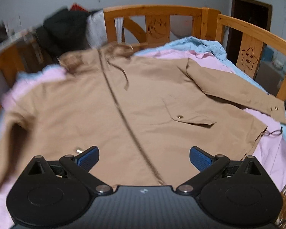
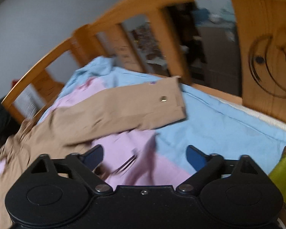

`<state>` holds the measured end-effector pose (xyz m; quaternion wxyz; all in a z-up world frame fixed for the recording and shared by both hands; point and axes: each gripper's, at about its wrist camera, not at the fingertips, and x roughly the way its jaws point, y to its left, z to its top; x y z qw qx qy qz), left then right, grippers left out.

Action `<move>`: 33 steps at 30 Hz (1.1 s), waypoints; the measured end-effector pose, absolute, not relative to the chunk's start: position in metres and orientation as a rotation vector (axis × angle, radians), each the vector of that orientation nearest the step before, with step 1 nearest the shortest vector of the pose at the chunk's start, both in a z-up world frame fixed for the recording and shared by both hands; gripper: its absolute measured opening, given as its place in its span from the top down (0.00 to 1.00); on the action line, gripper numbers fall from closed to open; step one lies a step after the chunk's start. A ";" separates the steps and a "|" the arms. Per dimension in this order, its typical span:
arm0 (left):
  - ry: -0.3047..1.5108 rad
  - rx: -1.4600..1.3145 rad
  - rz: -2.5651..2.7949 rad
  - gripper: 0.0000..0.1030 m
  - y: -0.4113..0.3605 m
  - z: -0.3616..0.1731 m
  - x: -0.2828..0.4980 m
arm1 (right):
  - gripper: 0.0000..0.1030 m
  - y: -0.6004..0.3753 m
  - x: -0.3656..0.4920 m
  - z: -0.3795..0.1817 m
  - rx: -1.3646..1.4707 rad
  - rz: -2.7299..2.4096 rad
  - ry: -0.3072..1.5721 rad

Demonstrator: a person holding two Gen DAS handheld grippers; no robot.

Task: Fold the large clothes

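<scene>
Folding well: left claw [image 1: 144,158] and right claw [image 2: 145,157], both spread, should pinch jacket [image 1: 143,95] sleeve [image 2: 124,106] cuff at two o'clock.

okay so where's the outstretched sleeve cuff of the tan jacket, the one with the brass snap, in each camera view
Left wrist view: the cuff is at the far right edge, ending the sleeve that runs down from the jacket shoulder, lying over pink sheet.
Right wrist view: the cuff sits just above centre, its end over the blue sheet.
Shared landmark: the wooden bed rail with carved panels, behind the cuff in both views.
</scene>
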<state>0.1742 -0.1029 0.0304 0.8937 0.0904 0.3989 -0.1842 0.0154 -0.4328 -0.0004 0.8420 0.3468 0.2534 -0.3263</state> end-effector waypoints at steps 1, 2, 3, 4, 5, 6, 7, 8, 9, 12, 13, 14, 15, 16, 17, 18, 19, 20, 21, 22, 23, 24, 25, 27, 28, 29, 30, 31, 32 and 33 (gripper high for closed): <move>0.853 0.161 -0.386 0.00 -0.104 0.021 0.180 | 0.15 -0.439 0.017 -0.005 0.773 -0.698 0.523; 0.878 0.144 -0.388 0.00 -0.105 0.014 0.185 | 0.15 -0.444 0.020 -0.009 0.811 -0.703 0.511; 0.900 0.135 -0.389 0.00 -0.106 0.007 0.190 | 0.16 -0.449 0.024 -0.014 0.847 -0.709 0.508; 0.915 0.134 -0.392 0.00 -0.106 0.003 0.194 | 0.17 -0.454 0.027 -0.020 0.876 -0.719 0.507; 0.922 0.138 -0.397 0.00 -0.106 0.001 0.196 | 0.18 -0.463 0.039 -0.025 0.913 -0.726 0.504; 0.922 0.146 -0.404 0.00 -0.106 0.000 0.198 | 0.21 -0.468 0.043 -0.031 0.956 -0.743 0.493; 0.917 0.153 -0.409 0.00 -0.105 0.001 0.200 | 0.23 -0.474 0.047 -0.036 0.991 -0.759 0.483; 0.910 0.160 -0.412 0.00 -0.104 0.002 0.201 | 0.23 -0.478 0.050 -0.040 1.027 -0.781 0.465; 0.904 0.167 -0.411 0.00 -0.104 0.003 0.203 | 0.23 -0.481 0.052 -0.043 1.051 -0.808 0.430; 0.905 0.166 -0.420 0.00 -0.105 0.011 0.209 | 0.26 -0.484 0.062 -0.043 1.052 -0.888 0.377; 0.906 0.155 -0.428 0.01 -0.105 0.016 0.212 | 0.30 -0.486 0.064 -0.045 1.060 -0.916 0.362; 0.904 0.138 -0.429 0.01 -0.104 0.020 0.214 | 0.33 -0.489 0.064 -0.046 1.073 -0.945 0.342; 0.902 0.115 -0.430 0.01 -0.103 0.025 0.216 | 0.43 -0.491 0.065 -0.046 1.088 -0.979 0.325; 0.902 0.091 -0.433 0.01 -0.101 0.030 0.219 | 0.54 -0.491 0.064 -0.048 1.094 -1.004 0.318; 0.904 0.064 -0.437 0.01 -0.099 0.036 0.223 | 0.60 -0.493 0.064 -0.049 1.100 -1.028 0.313; 0.906 0.043 -0.440 0.02 -0.098 0.041 0.226 | 0.76 -0.494 0.063 -0.049 1.103 -1.043 0.307; 0.905 0.020 -0.440 0.02 -0.097 0.047 0.229 | 0.86 -0.496 0.066 -0.049 1.100 -1.042 0.293; 0.901 -0.002 -0.442 0.02 -0.095 0.053 0.233 | 0.90 -0.494 0.064 -0.044 1.076 -1.027 0.282; 0.894 -0.025 -0.448 0.02 -0.093 0.060 0.236 | 0.91 -0.491 0.066 -0.034 1.009 -0.999 0.276; 0.883 -0.048 -0.455 0.02 -0.091 0.067 0.239 | 0.93 -0.485 0.068 -0.024 0.936 -0.966 0.268; 0.871 -0.068 -0.466 0.02 -0.088 0.075 0.242 | 0.93 -0.480 0.070 -0.013 0.874 -0.931 0.257; 0.855 -0.090 -0.480 0.02 -0.085 0.084 0.246 | 0.94 -0.475 0.075 0.003 0.803 -0.879 0.237; 0.839 -0.113 -0.492 0.02 -0.083 0.093 0.250 | 0.94 -0.470 0.079 0.015 0.749 -0.838 0.221; 0.802 -0.176 -0.529 0.02 -0.074 0.113 0.259 | 0.94 -0.458 0.093 0.046 0.632 -0.729 0.172; 0.784 -0.212 -0.552 0.02 -0.068 0.121 0.263 | 0.94 -0.451 0.100 0.062 0.586 -0.666 0.147; 0.766 -0.254 -0.578 0.01 -0.063 0.131 0.268 | 0.94 -0.443 0.108 0.079 0.544 -0.589 0.121; 0.752 -0.305 -0.610 0.01 -0.056 0.143 0.276 | 0.94 -0.434 0.116 0.095 0.511 -0.513 0.098; 0.745 -0.339 -0.631 0.01 -0.052 0.151 0.282 | 0.94 -0.427 0.123 0.108 0.487 -0.447 0.079; 0.737 -0.370 -0.655 0.01 -0.048 0.162 0.289 | 0.94 -0.418 0.132 0.124 0.457 -0.356 0.052; 0.724 -0.393 -0.678 0.01 -0.044 0.173 0.297 | 0.94 -0.409 0.139 0.135 0.431 -0.285 0.031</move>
